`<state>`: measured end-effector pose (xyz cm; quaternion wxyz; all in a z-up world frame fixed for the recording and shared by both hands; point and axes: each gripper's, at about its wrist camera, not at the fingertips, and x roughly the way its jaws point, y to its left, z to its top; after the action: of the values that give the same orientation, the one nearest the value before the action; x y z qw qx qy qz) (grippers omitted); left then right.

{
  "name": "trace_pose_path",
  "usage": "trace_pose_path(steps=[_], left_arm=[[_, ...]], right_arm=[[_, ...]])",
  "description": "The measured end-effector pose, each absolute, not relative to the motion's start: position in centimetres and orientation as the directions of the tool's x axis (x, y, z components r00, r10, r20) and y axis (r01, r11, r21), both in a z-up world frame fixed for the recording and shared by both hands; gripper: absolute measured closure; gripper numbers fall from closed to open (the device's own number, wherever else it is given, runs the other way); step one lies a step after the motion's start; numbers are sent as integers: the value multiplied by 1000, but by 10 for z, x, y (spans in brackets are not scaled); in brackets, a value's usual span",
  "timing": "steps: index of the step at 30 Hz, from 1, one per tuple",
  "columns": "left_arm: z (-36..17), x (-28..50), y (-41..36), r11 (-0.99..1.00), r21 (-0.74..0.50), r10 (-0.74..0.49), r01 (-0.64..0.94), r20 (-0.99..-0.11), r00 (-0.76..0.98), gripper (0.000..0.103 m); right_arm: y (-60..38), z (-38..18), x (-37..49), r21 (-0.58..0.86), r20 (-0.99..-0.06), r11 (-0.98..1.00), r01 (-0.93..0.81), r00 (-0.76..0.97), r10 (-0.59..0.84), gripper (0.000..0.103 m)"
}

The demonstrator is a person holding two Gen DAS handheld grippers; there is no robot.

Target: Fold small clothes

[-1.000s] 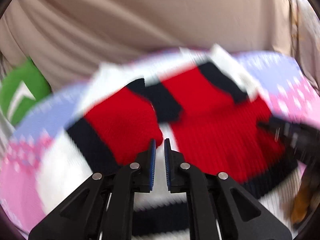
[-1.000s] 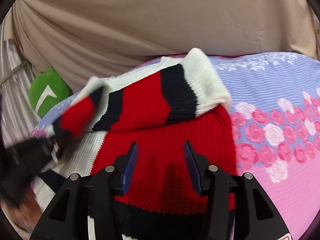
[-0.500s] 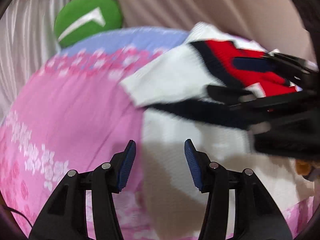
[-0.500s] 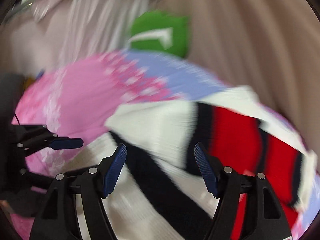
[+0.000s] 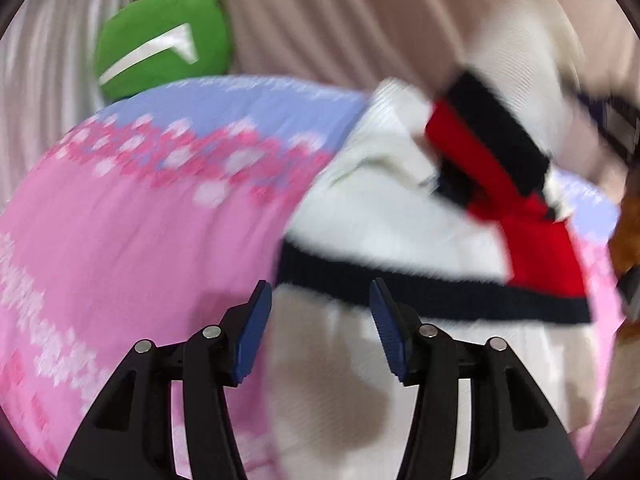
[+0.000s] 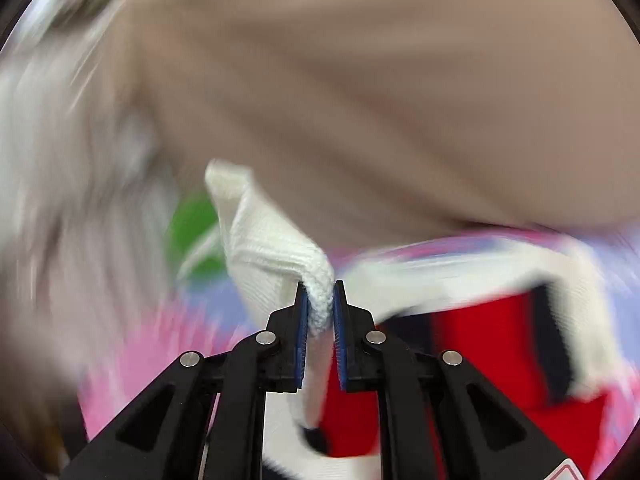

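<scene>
Sweater (image 5: 384, 216), white knit with red and black bands, lies on pink-and-blue floral bedsheet (image 5: 120, 240). My right claw (image 6: 320, 312) just closed, white folded edge clenched between pads, lifted. My left claw (image 5: 316, 320) just widened, released, nothing gripped, above sweater's black-striped hem. Green cushion (image 5: 160, 44) beyond.
</scene>
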<state>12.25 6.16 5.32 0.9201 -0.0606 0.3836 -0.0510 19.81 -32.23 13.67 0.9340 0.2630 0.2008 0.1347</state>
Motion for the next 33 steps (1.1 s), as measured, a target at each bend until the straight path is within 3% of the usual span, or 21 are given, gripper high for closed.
trace_pose_path(steps=[3, 4, 7, 8, 9, 10, 11, 14, 15, 16, 17, 18, 19, 20, 23, 24, 25, 27, 28, 30, 33], left_arm=[[64, 152, 33, 958, -256, -273, 129, -681, 679, 34], [62, 167, 23, 942, -296, -326, 161, -681, 656, 26], [47, 218, 1, 890, -422, -442, 175, -697, 564, 26], [39, 236, -1, 889, -440, -434, 132, -712, 552, 26], [35, 245, 1, 885, -456, -427, 94, -715, 553, 26], [30, 255, 6, 873, -484, -434, 64, -709, 556, 26], [25, 265, 12, 864, -503, -428, 23, -709, 561, 26], [22, 280, 30, 826, -561, -424, -45, -672, 607, 29], [24, 283, 33, 824, -563, -411, -64, -670, 618, 31], [27, 285, 35, 827, -556, -390, -82, -673, 629, 43], [30, 289, 38, 829, -551, -371, -95, -670, 643, 64], [32, 292, 40, 835, -539, -349, -110, -674, 652, 74], [36, 293, 42, 836, -537, -339, -115, -668, 662, 85], [44, 291, 50, 828, -548, -327, -118, -643, 693, 89], [70, 264, 88, 786, -604, -226, -131, -478, 849, 90], [69, 259, 98, 768, -624, -210, -147, -462, 862, 90], [62, 259, 103, 752, -638, -207, -168, -470, 858, 90], [37, 272, 102, 776, -590, -203, -220, -565, 800, 90], [26, 277, 100, 791, -564, -206, -238, -612, 764, 90], [8, 277, 95, 802, -546, -211, -242, -638, 741, 89], [15, 269, 88, 832, -506, -189, -226, -643, 742, 87]], right_arm=[[-385, 72, 214, 564, -511, 821, 85, 817, 267, 86], [-395, 53, 216, 599, -538, 793, 111, 789, 296, 86], [-405, 32, 204, 671, -503, 736, 85, 781, 369, 81], [-405, 32, 201, 672, -493, 737, 71, 786, 374, 69], [-405, 34, 198, 672, -485, 738, 63, 790, 374, 49], [-406, 37, 196, 670, -479, 740, 55, 794, 374, 42], [-410, 41, 196, 667, -475, 743, 52, 798, 370, 38], [-418, 44, 208, 675, -480, 735, 68, 796, 368, 38], [-416, 40, 213, 675, -493, 733, 85, 791, 363, 40], [-415, 39, 221, 667, -512, 738, 103, 783, 353, 45], [-412, 41, 229, 643, -532, 756, 120, 780, 329, 67], [-405, 46, 235, 608, -554, 783, 129, 775, 303, 93], [-395, 59, 237, 586, -542, 804, 107, 789, 290, 93], [-388, 73, 233, 595, -488, 802, 50, 815, 311, 94], [-371, 132, 195, 598, -147, 742, -303, 869, 473, 95], [-370, 136, 191, 570, -133, 760, -312, 878, 460, 97], [-374, 128, 201, 563, -201, 787, -252, 882, 426, 97], [-385, 79, 243, 543, -493, 840, -7, 807, 325, 97], [-388, 59, 252, 517, -575, 853, 65, 765, 290, 97], [-391, 34, 254, 526, -626, 844, 103, 719, 302, 96], [-399, 37, 234, 558, -605, 823, 108, 732, 314, 94]])
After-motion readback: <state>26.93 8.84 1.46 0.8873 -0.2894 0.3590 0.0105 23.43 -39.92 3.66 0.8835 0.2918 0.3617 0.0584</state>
